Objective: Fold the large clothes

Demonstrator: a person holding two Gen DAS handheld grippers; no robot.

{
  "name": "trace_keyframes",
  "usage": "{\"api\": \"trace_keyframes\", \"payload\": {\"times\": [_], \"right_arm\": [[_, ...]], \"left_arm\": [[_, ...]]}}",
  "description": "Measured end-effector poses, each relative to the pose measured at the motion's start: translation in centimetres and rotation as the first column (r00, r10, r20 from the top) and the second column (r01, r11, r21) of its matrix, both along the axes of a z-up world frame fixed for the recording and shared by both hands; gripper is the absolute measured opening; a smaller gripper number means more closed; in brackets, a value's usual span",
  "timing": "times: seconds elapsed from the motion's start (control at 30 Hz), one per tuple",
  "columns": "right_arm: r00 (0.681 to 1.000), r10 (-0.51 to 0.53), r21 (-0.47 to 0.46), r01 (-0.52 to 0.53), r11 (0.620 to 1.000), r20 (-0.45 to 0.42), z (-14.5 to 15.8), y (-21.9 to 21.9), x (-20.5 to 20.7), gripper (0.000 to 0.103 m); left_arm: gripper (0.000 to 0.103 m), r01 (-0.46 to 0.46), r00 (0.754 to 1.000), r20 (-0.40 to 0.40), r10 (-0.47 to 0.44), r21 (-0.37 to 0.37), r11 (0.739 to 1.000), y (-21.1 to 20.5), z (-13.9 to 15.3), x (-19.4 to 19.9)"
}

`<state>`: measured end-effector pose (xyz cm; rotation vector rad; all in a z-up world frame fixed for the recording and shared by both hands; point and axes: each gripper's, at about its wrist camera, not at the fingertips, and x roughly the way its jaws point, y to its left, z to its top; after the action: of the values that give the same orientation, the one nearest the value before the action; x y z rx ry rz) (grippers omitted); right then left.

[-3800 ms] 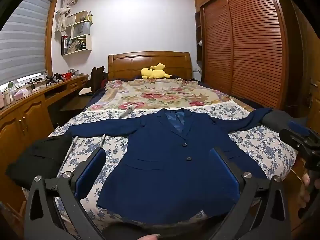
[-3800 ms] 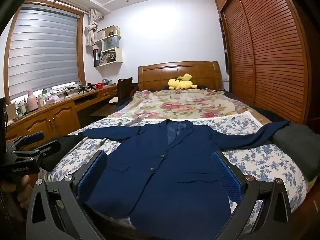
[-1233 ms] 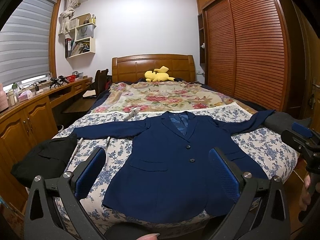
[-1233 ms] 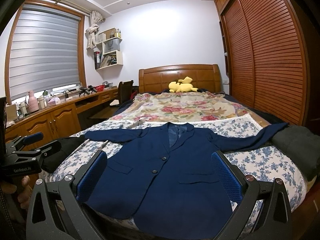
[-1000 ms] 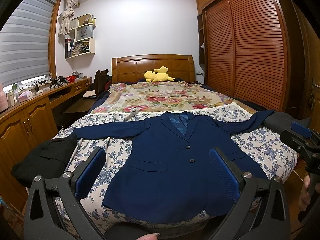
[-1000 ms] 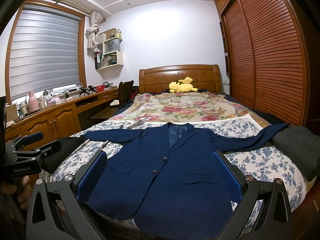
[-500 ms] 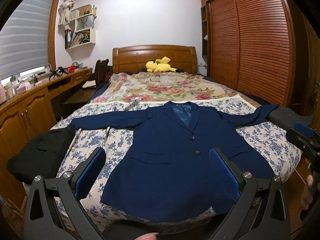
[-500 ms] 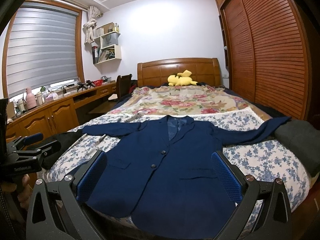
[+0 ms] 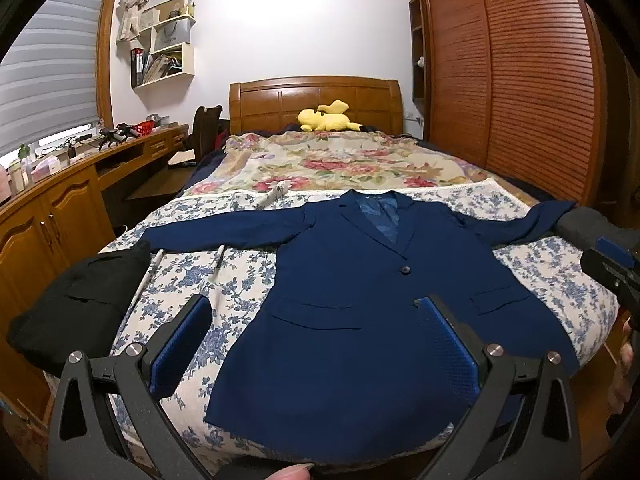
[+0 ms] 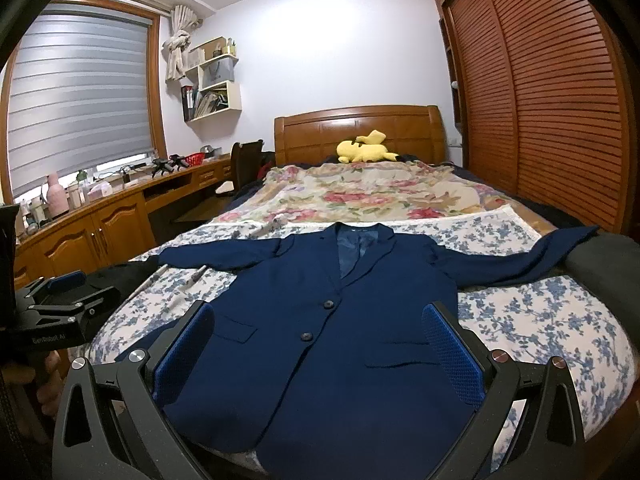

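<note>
step: we start the fold | jacket (image 9: 360,320) flat on bed (image 9: 560,272) | left gripper (image 9: 316,344), right gripper (image 10: 320,348) spread, empty | pinch each sleeve near cuff, fold inward

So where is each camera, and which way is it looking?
Left wrist view: sits on the left gripper at the foot of the bed, facing the headboard over the navy jacket; its open blue pads show, with the right gripper at the right edge.
Right wrist view: sits on the right gripper, facing the same way; its open pads show, with the left gripper at the left edge.
Both share the jacket, the bed and the yellow plush toy.
</note>
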<state>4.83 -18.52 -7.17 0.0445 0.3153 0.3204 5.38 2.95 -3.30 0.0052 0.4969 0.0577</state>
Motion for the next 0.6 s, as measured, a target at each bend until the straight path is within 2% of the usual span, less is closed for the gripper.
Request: {"api": "trace_keyframes", "payload": {"times": [0.4,0.6], "right_arm": [[0.998,0.031,-0.023,-0.033,0.999,-0.05,-1.8,1.7,5.0,0.103],[0.989,0.108,-0.03,-0.111,0.993,-0.097,-2.3,4.2,9.7,0.103]], "left_arm": [[0.103,-0.013,0.999,-0.048,0.014,0.018,1.0,2.1,-3.2,5.3],[0.103,-0.055,0.995,-0.084,0.056,0.013,0.998,4.7,-5.2,8.6]]}}
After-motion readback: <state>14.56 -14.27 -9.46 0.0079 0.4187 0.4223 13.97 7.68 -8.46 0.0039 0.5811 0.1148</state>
